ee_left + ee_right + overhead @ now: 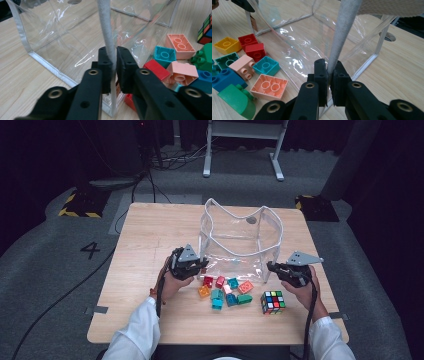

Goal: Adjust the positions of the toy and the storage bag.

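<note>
Clear bag [240, 240] standing open on the table [150, 235], near wall between both grippers. Left gripper [113, 67] clamped on the near-left grey edge, right gripper [329, 72] clamped on the near-right edge. Toy blocks [225, 290] just in front, nearer the left hand.

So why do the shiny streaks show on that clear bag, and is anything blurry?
High view: the table is lit, the room around it dark. Left gripper view: white glare streaks on the bag; its grey edge sits sharp between the fingers. Right gripper view: similar glare, and the near bricks look slightly soft.
</note>
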`<action>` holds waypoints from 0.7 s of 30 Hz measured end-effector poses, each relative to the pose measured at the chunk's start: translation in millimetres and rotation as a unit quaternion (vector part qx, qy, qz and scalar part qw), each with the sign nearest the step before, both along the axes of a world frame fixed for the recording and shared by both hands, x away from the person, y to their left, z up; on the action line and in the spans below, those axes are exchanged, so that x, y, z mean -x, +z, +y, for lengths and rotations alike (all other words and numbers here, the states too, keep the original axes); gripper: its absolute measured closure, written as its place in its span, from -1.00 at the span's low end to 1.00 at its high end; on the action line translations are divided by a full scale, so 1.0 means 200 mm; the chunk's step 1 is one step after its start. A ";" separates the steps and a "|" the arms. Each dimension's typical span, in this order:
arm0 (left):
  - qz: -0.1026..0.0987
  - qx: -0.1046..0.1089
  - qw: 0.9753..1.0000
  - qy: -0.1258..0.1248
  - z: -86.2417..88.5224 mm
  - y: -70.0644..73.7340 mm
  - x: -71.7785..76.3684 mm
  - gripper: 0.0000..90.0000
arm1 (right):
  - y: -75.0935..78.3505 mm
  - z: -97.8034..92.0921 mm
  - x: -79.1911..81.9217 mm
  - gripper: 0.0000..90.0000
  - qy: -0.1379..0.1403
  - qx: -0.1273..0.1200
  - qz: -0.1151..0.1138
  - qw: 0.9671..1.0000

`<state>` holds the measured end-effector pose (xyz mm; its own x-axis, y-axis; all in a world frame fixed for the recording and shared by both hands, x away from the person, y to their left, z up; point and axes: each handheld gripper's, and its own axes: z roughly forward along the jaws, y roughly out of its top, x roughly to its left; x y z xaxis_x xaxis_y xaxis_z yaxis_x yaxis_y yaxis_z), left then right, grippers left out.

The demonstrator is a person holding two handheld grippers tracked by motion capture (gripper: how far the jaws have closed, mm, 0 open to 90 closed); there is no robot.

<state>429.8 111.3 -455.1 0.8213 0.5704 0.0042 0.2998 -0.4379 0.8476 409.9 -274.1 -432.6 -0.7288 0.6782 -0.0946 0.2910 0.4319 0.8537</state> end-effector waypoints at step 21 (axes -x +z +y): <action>0.001 -0.009 1.000 -0.003 0.05 0.02 0.14 0.91 | 0.00 -0.01 0.12 0.93 0.023 0.012 -0.004 1.000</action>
